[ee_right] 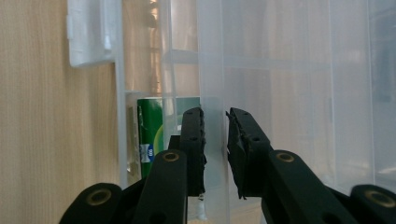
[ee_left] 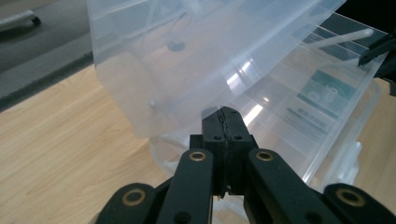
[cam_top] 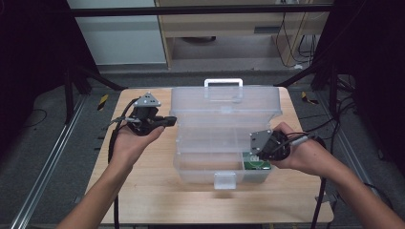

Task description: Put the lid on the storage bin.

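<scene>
The left hand-held gripper (cam_top: 168, 120) lies level in an upturned palm at the left of the high view, its jaws pressed together with nothing between them and pointing toward the left end of a clear plastic storage box (cam_top: 224, 136). In the left gripper view its closed tips (ee_left: 227, 122) sit just beside the lower corner of the box's raised lid (ee_left: 187, 60), with no clear contact. The right hand-held gripper (cam_top: 255, 153) is held at the box's right front corner, its jaws slightly spread, and in the right gripper view they straddle a thin clear wall of the box (ee_right: 214, 140), one pad on either side; whether the pads press on that wall I cannot tell. Just beyond the left jaw in that view a green flat item (ee_right: 154, 135) lies in the corner compartment. The box stands in the middle of the wooden tabletop (cam_top: 143, 191) with its long axis running left to right, its front latch (cam_top: 225, 180) toward the person, and the open lid standing up at the back, its white handle (cam_top: 223, 86) at the top.
</scene>
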Demonstrator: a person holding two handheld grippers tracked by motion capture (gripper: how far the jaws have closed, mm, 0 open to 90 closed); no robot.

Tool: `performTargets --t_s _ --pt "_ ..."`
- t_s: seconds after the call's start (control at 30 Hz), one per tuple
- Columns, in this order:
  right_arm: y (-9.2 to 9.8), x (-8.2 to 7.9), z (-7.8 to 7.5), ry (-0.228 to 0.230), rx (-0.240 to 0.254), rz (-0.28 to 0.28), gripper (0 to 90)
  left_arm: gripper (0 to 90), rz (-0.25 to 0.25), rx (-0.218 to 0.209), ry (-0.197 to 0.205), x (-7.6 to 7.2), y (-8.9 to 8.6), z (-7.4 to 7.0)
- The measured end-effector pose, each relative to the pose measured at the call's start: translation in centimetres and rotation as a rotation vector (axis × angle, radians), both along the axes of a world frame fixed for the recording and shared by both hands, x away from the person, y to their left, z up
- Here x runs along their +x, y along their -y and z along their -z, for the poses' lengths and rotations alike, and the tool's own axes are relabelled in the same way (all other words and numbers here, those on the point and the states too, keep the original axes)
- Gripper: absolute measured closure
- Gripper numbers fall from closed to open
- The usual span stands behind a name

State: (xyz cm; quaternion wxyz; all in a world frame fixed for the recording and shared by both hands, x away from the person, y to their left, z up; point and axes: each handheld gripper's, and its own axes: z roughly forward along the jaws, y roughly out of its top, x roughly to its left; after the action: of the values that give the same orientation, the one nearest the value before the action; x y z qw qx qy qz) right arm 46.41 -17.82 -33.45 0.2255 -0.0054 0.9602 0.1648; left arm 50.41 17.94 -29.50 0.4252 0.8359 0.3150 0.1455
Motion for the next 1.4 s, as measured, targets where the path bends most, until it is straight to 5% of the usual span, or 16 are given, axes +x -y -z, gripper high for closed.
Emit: performTargets --t_s 0.43,0.83,1.03,1.4 --pt "0.4 -0.8 0.8 -0.011 0.016 0.021 71.3 89.9 0.028 -0.024 -0.032 -1.4 -0.2 1.3" --pt "1.9 -3.2 1.4 0.018 0.098 0.090 43.8 89.9 0.041 -0.027 -0.037 -2.4 -0.3 2.2" --pt "3.7 -4.5 1.2 0.049 0.162 0.173 27.6 90.0 0.055 -0.013 -0.045 -2.6 -0.2 2.7" --pt "6.2 -5.2 1.8 0.054 0.179 0.274 17.1 90.0 0.064 -0.021 -0.056 -3.3 -0.3 3.9"
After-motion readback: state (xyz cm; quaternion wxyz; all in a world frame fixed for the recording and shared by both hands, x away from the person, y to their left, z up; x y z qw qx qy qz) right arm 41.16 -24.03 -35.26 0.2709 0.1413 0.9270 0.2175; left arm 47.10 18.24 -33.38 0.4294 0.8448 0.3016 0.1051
